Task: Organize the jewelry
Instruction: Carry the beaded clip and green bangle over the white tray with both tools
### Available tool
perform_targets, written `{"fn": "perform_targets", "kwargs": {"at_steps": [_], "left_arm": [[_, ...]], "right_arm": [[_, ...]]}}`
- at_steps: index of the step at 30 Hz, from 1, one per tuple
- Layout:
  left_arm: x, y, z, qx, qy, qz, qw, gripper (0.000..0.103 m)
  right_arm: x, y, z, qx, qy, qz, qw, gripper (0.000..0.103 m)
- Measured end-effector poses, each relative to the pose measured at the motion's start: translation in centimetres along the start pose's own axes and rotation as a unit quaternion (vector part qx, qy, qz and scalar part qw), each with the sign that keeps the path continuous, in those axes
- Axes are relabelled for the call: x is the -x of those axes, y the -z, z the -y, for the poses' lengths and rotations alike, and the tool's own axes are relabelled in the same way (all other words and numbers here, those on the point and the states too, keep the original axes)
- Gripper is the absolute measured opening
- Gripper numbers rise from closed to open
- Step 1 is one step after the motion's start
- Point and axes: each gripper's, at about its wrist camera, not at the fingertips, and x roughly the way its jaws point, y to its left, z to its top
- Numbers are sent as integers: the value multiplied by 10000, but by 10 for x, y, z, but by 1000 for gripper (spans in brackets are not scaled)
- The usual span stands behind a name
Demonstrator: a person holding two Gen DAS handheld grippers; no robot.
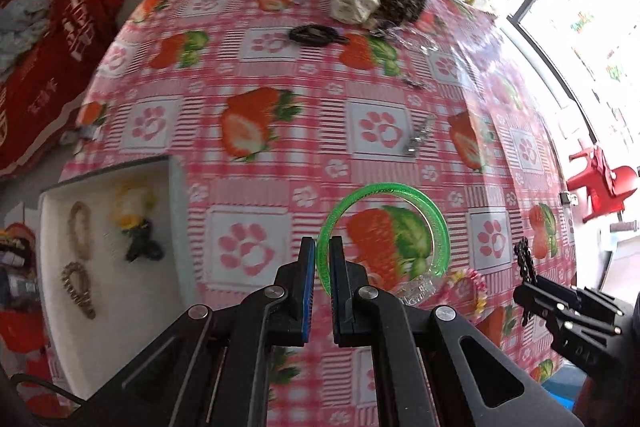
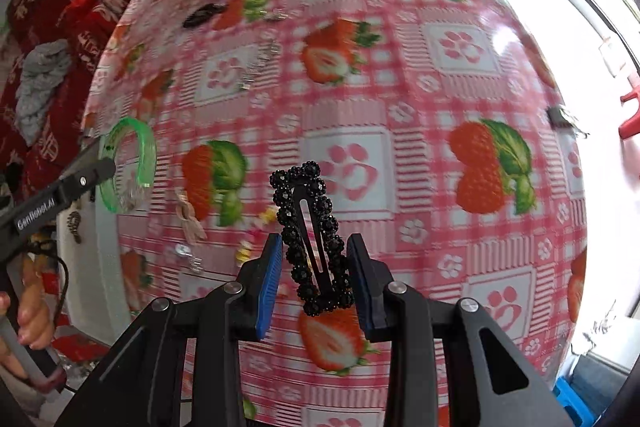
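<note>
One green bangle (image 1: 384, 223), one black beaded hair clip (image 2: 314, 239), one white tray (image 1: 176, 195).

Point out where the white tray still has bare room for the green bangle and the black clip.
The white tray is filled along its far half: two beaded bracelets on its left, a yellow flower piece and black bow clip on its right. The near half, below those, looks bare. On the strawberry tablecloth, the middle is open; the far edge is crowded.
</note>
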Motion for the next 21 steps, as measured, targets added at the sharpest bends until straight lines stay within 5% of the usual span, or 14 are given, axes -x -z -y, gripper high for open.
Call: {"fn": "perform_targets", "kwargs": {"at_steps": [12,21], "left_arm": [[27,43,-91,782,-370,32,9962,13],[39,85,-158,1481,-699,-69,9865,13]], "right_arm": [[-6,-16,-102,880,-454,-93,9950,36],[-23,-18,-195,1730,-906,-274,9804,36]]}}
